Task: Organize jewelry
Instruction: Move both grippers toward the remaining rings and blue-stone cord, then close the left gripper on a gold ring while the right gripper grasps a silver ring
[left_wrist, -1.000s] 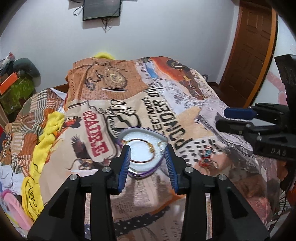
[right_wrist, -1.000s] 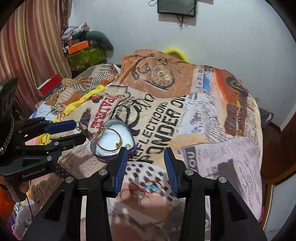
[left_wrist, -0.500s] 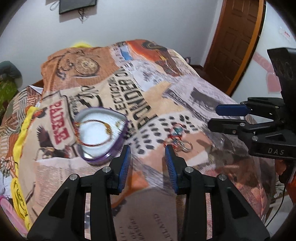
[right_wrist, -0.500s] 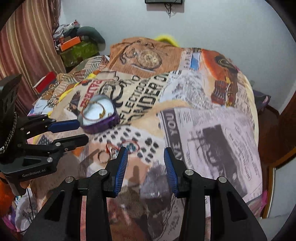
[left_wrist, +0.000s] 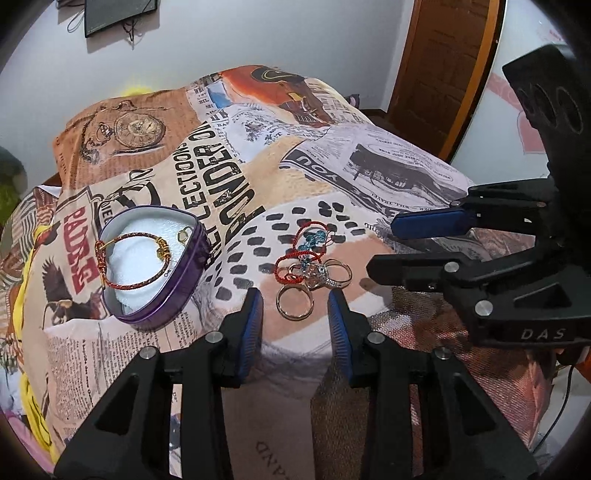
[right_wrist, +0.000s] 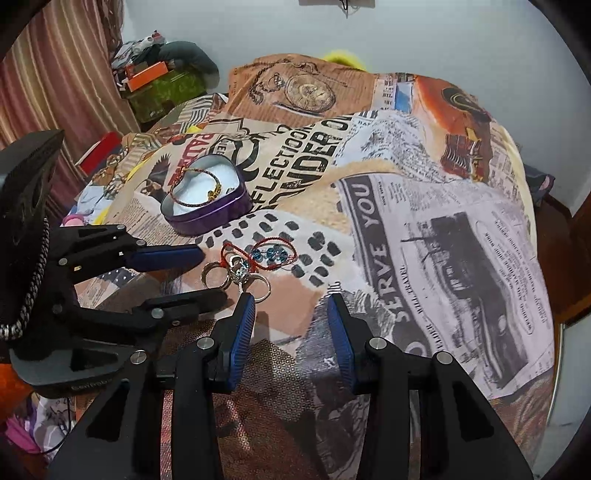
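One bed, covered by a printed patchwork blanket (left_wrist: 332, 155) in newspaper, pocket-watch and dotted panels. One brown wooden door (left_wrist: 443, 66) at the upper right of the left wrist view; one striped curtain (right_wrist: 55, 74) at the left of the right wrist view.

Two black hand-held grippers with blue pads. Left gripper (left_wrist: 295, 306) tilted down over the jewelry pile, jaws closing, pads either side of a plain ring but not pressing on it. Right gripper (right_wrist: 290, 314) also tilted down, jaws apart over bare blanket, nothing between them, left pad just beside the pile's near edge.

One purple heart-shaped tin (left_wrist: 184, 280), lid off, white padding inside, resting on the blanket to the left of the pile. Inside it, one red braided cord bracelet with gold fittings (left_wrist: 129, 286).

One loose pile on the dotted and tan panels: one thin red string bracelet with blue beads (left_wrist: 310, 240), looped in two circles, and metal rings (left_wrist: 295, 302) touching and overlapping; about four rings, exact count unclear where tangled. One stone-set ring (left_wrist: 319, 273) among them.
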